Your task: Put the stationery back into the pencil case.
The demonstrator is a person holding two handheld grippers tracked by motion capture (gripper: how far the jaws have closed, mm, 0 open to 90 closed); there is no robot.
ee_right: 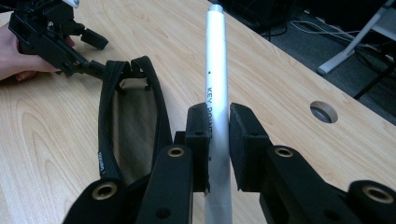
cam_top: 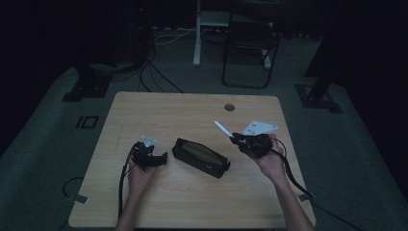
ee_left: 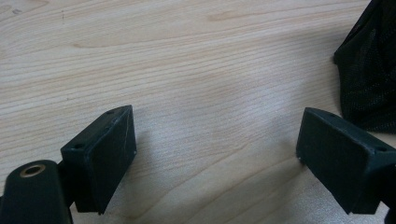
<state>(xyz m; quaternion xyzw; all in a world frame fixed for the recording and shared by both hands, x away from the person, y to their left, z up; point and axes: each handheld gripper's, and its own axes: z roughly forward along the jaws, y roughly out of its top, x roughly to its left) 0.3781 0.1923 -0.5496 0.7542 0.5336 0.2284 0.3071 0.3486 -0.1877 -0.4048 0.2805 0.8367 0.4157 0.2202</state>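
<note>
A black mesh pencil pouch (cam_top: 199,157) lies unzipped in the middle of the wooden table (cam_top: 192,207); its dark opening (ee_right: 133,116) faces up. To its left, a hand holds my left gripper (cam_top: 161,157) just over the wood. That left gripper (ee_left: 215,140) is open, with bare wood between the jaws and the pouch's end (ee_left: 369,79) just past the right one. My right gripper (cam_top: 234,137) hovers right of the pouch, shut on a white pen (cam_top: 222,128). The pen (ee_right: 215,70) sticks out past the pads, pointing away over the table. The left gripper (ee_right: 93,42) is seen beyond the pouch.
A round cable hole (cam_top: 229,107) sits near the table's far edge. Beyond the table stand a black folding chair (cam_top: 250,48) and a white desk leg (cam_top: 197,33), with cables (cam_top: 154,72) on the dark floor.
</note>
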